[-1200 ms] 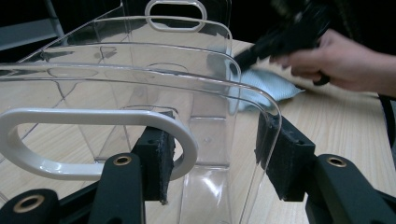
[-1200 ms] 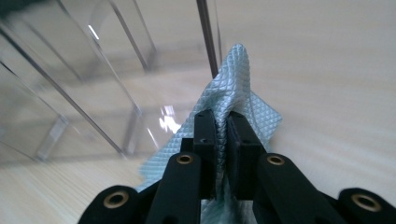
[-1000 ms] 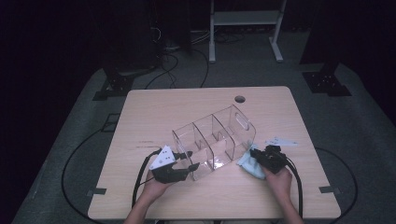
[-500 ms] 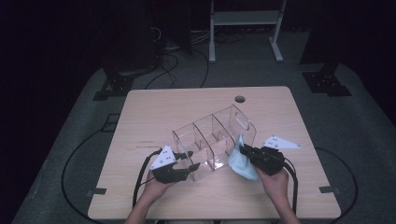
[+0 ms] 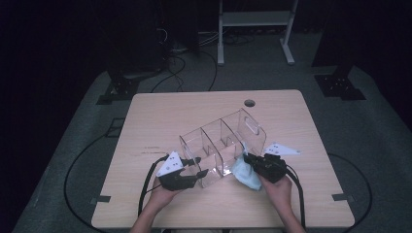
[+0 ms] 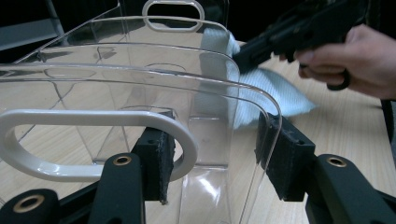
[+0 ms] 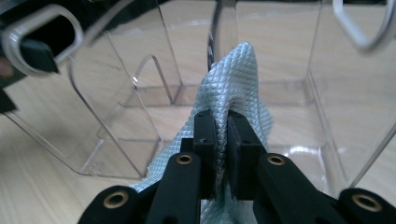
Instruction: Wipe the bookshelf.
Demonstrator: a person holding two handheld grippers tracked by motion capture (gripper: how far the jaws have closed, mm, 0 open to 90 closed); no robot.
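Note:
A clear plastic organizer (image 5: 218,145) with dividers and cut-out handles stands slantwise on the wooden table (image 5: 160,121). My left gripper (image 5: 200,167) holds its near end; in the left gripper view its pads (image 6: 287,163) clamp the organizer's (image 6: 116,70) rounded corner by the white-rimmed handle. My right gripper (image 5: 246,158) is shut on a light blue quilted cloth (image 5: 243,174). The right gripper view shows the cloth (image 7: 233,79) pinched by the gripper (image 7: 227,135) and pressed against the organizer's side wall (image 7: 116,93). The right gripper (image 6: 289,32) and cloth (image 6: 275,93) appear past the organizer.
A round cable hole (image 5: 249,103) lies near the table's far edge. Black cables (image 5: 145,189) trail off the near edge from both grippers. A white metal stand (image 5: 252,19) and dark equipment bases stand on the floor behind the table.
The right gripper has lifted the cloth off the table and carried it left against the organizer's side. The left gripper has stayed on the near corner.

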